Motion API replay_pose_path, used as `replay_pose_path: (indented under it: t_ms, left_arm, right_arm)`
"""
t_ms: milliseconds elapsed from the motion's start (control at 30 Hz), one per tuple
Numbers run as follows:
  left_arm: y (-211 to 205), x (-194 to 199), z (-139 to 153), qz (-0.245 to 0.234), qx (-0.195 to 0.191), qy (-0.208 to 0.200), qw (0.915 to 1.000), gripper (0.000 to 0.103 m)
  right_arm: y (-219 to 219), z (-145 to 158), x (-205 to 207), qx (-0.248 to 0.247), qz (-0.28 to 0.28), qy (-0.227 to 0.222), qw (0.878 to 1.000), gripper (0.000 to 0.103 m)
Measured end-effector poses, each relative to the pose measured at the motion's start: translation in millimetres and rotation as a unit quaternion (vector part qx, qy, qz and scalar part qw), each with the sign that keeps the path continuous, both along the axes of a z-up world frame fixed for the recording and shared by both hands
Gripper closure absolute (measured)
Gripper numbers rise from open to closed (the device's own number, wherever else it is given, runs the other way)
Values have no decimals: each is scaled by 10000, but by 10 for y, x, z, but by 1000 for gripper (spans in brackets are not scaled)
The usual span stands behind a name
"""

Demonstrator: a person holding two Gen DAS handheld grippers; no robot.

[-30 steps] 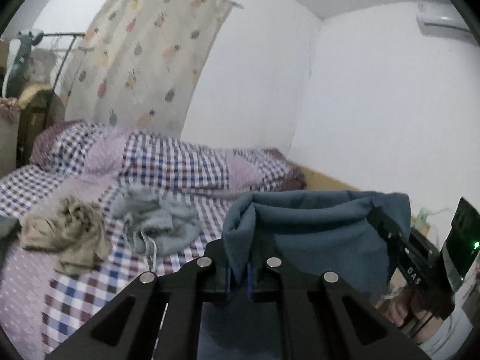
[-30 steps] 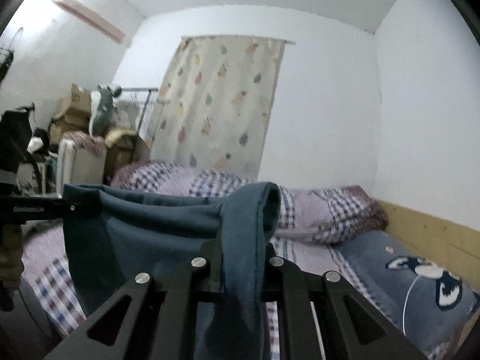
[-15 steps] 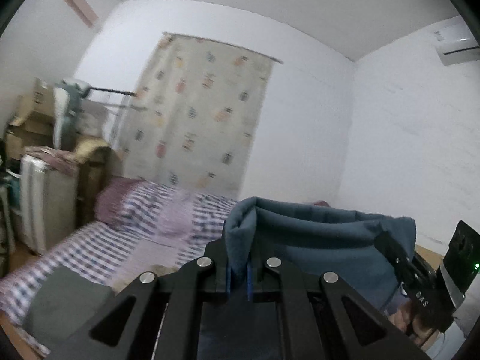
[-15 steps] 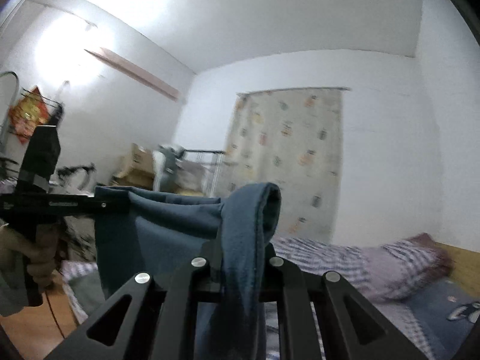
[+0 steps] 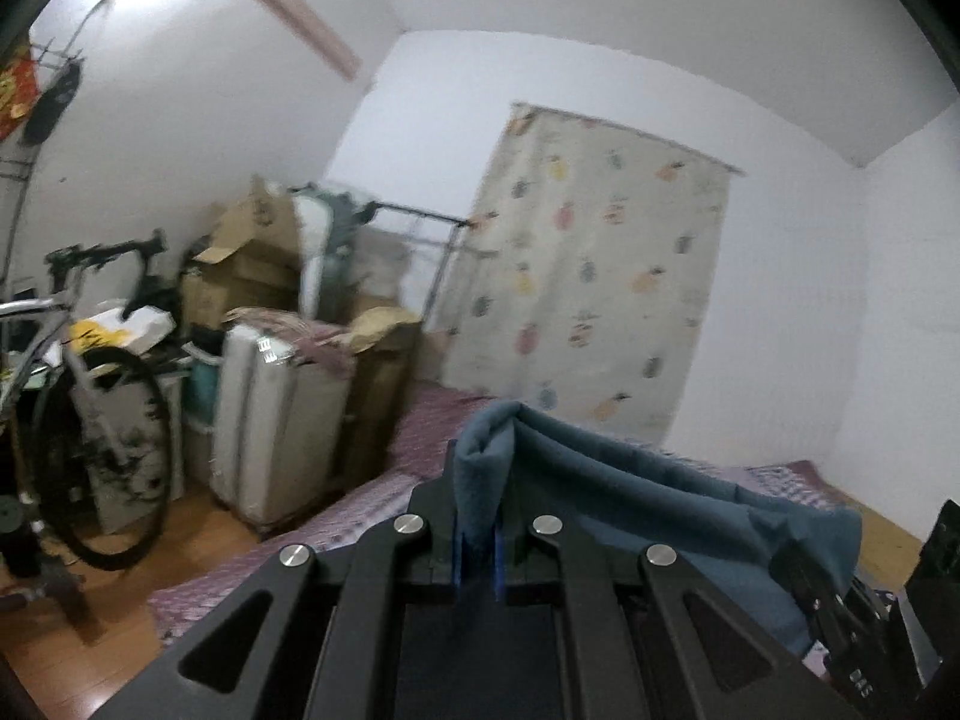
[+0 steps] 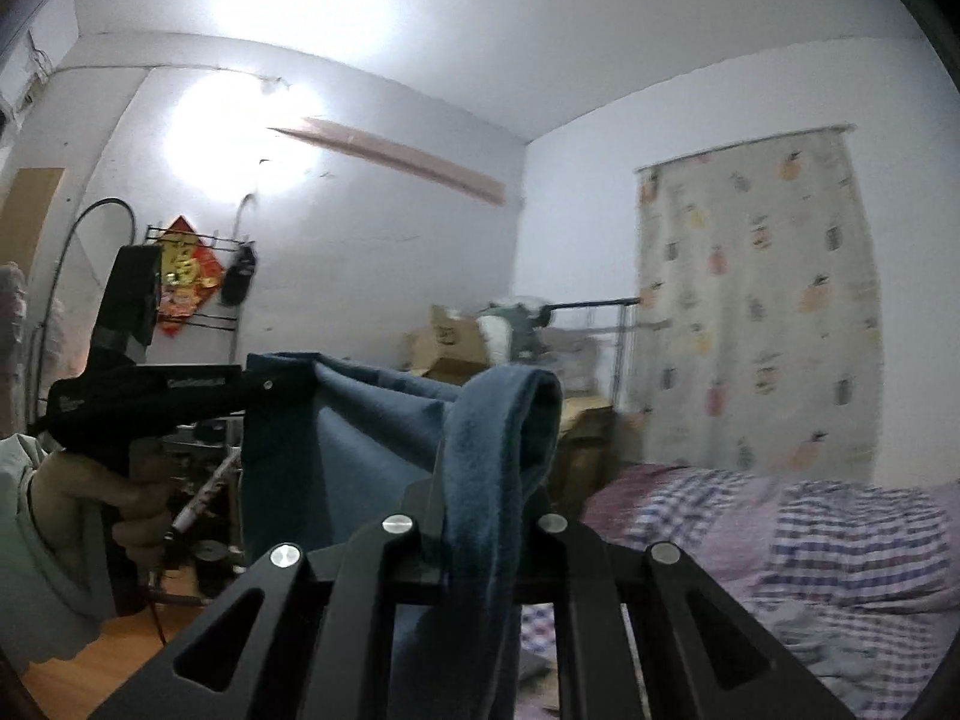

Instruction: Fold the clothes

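Observation:
A dark blue garment (image 5: 630, 498) hangs stretched in the air between my two grippers. In the left wrist view my left gripper (image 5: 477, 546) is shut on one bunched top corner, and my right gripper (image 5: 798, 570) pinches the other corner at the lower right. In the right wrist view my right gripper (image 6: 480, 540) is shut on a rolled edge of the blue garment (image 6: 372, 438), which drapes down over its fingers. There the left gripper (image 6: 288, 387), held by a hand (image 6: 120, 498), clamps the far corner. The bed (image 6: 780, 528) with checked bedding lies to the right.
A bicycle (image 5: 108, 450), a white upright case (image 5: 264, 420), stacked cardboard boxes (image 5: 252, 258) and a clothes rack (image 5: 414, 222) crowd the room's left side. A fruit-print curtain (image 5: 588, 300) hangs behind the bed. A grey garment (image 6: 840, 642) lies on the bedding. Wooden floor (image 5: 90, 648) shows below.
Both grippers have swung left, away from the bed, and risen a little, carrying the blue garment stretched between them. The clothes on the bed have left the left wrist view.

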State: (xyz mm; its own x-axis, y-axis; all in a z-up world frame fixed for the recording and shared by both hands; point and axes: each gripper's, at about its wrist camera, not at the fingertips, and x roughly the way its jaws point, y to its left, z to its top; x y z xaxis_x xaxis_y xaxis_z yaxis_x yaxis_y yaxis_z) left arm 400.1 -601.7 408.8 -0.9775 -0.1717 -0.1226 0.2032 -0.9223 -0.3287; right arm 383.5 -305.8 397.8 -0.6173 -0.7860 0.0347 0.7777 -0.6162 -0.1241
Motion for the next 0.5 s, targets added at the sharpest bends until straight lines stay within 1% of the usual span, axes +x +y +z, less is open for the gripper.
replay_pose_path:
  t_ms: [100,233,400,500]
  left_arm:
    - [-395,-162,-301,208,110,-276,9993,98]
    - [-800,-549,-775,425,298,-637,9966,98]
    - [-1088,-1181,-1299,579,302,-1175,9909,98]
    - [-1257,-1700,-1600,572,423,-1500,9861,98]
  right_arm:
    - [-493,-174,-170,89,239,-277,9993,94]
    - [-1088,-525,-531,344,359,-707,9963,94]
    - [-1713,-1060,-1059,746,249,-1043,9914,94]
    - [-1949,-1394,-1408,948,137,-1369,9859,94]
